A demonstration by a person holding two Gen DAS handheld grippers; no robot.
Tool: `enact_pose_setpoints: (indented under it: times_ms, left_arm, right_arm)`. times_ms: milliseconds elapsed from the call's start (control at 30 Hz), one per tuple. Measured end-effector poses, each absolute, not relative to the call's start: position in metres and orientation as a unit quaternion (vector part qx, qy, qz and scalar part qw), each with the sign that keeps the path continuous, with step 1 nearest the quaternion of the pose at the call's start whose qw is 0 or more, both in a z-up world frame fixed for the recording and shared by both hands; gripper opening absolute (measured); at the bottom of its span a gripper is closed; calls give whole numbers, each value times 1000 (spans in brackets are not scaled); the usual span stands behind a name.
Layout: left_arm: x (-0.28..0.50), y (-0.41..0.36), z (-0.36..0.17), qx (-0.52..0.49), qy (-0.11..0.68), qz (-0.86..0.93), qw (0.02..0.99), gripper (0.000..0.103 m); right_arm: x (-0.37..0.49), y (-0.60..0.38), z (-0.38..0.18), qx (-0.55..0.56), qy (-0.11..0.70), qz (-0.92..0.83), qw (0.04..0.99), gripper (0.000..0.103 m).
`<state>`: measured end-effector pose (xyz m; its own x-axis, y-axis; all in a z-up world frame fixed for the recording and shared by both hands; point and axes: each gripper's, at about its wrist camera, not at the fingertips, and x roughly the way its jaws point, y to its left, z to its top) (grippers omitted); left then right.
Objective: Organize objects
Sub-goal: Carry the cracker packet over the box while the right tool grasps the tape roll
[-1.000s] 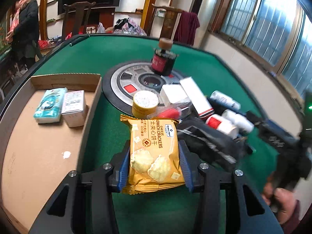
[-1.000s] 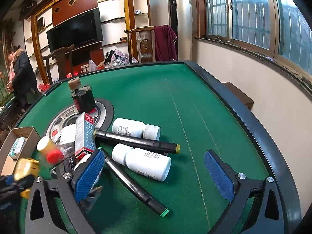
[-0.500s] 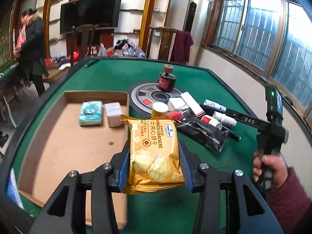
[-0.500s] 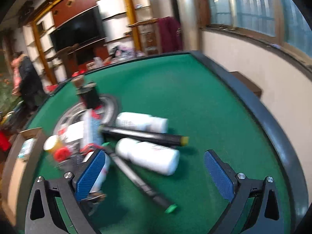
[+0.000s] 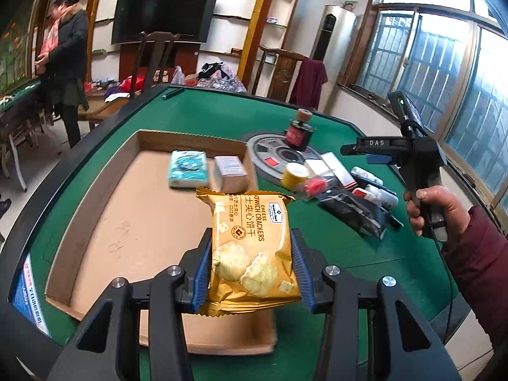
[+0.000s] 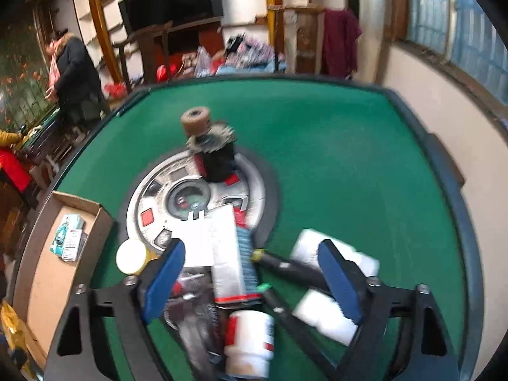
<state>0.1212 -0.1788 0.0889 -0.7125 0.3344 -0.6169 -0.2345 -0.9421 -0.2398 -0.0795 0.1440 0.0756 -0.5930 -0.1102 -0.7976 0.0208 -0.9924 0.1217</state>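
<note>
My left gripper (image 5: pixel 251 273) is shut on a yellow cheese cracker packet (image 5: pixel 250 247) and holds it in the air over the near right part of a shallow cardboard box (image 5: pixel 111 222). The box holds a teal tissue pack (image 5: pixel 187 173) and a small white carton (image 5: pixel 229 173). My right gripper (image 6: pixel 250 281) is open and empty, high above a pile of objects: a long white box (image 6: pixel 230 257), white bottles (image 6: pixel 249 343), black markers (image 6: pixel 295 268). The right gripper also shows in the left wrist view (image 5: pixel 374 154), held in a hand.
A dark bottle with a cork top (image 6: pixel 212 146) stands on the round metal hub (image 6: pixel 177 190) of the green table (image 6: pixel 333 158). A yellow-lidded jar (image 6: pixel 130 257) and a black pouch (image 5: pixel 352 211) lie by the pile. A person (image 5: pixel 68 63) stands far left.
My left gripper has lifted and drawn back with the cracker packet, now over the box. My right gripper has risen and swung left over the pile, still open.
</note>
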Motion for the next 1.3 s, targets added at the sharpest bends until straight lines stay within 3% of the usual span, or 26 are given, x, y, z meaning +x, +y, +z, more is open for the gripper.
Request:
enact_pose_setpoints:
  times_ms: [167, 267, 500, 600, 633, 933, 1100, 1300]
  left_arm:
    - [116, -194, 84, -348, -88, 921, 155, 45]
    - [116, -198, 83, -347, -90, 920, 155, 45]
    - [115, -212, 76, -353, -101, 919, 144, 45]
    - [114, -216, 73, -357, -107, 917, 140, 45]
    - [114, -216, 73, -358, -108, 917, 139, 45]
    - [108, -230, 81, -356, -121, 917, 134, 45]
    - [82, -244, 96, -347, -96, 928, 99, 45]
    - [32, -256, 82, -382, -84, 917, 73, 45]
  right_arm:
    - [-78, 82, 73, 459, -19, -881, 115, 85]
    - [-79, 46, 64, 457, 42, -880, 120, 85]
    - [-94, 23, 36, 479, 84, -869, 95, 84]
    - [-97, 22, 32, 479, 90, -869, 86, 64]
    - [-98, 23, 30, 489, 80, -863, 93, 43]
    - [-79, 30, 47, 468, 40, -877, 102, 44]
    - [-72, 8, 80, 453, -11, -876, 166, 44]
    - [-92, -53, 80, 466, -65, -850, 238, 44]
